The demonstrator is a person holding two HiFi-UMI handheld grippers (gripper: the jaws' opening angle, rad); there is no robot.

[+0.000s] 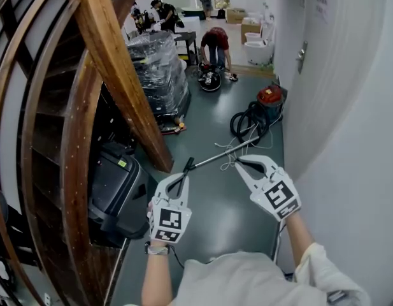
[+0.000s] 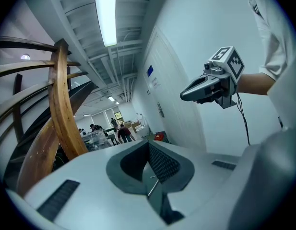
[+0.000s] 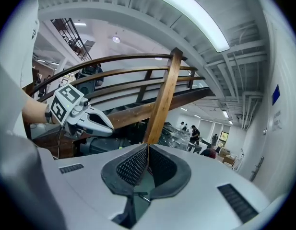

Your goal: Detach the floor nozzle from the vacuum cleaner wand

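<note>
On the green floor lies the vacuum's metal wand [image 1: 225,153], running from a black hose [image 1: 247,121] and red canister [image 1: 269,97] toward me. A small black end piece [image 1: 188,165] sits at the wand's near end. It is too small to tell whether this is the nozzle. My left gripper [image 1: 183,177] is held in the air over that end, shut and empty; its jaws [image 2: 148,146] meet with nothing between them. My right gripper [image 1: 238,162] hovers over the wand's middle, also shut and empty [image 3: 147,148]. Each gripper shows in the other's view, the right gripper [image 2: 191,94] and the left gripper [image 3: 105,126].
A curved wooden stair railing [image 1: 113,62] fills the left. Below it stands a black machine [image 1: 113,190]. A plastic-wrapped pallet [image 1: 159,75] sits further back, and a person [image 1: 215,43] crouches beyond it. A white wall with a door [image 1: 336,75] closes the right. A white cable [image 1: 229,150] crosses the wand.
</note>
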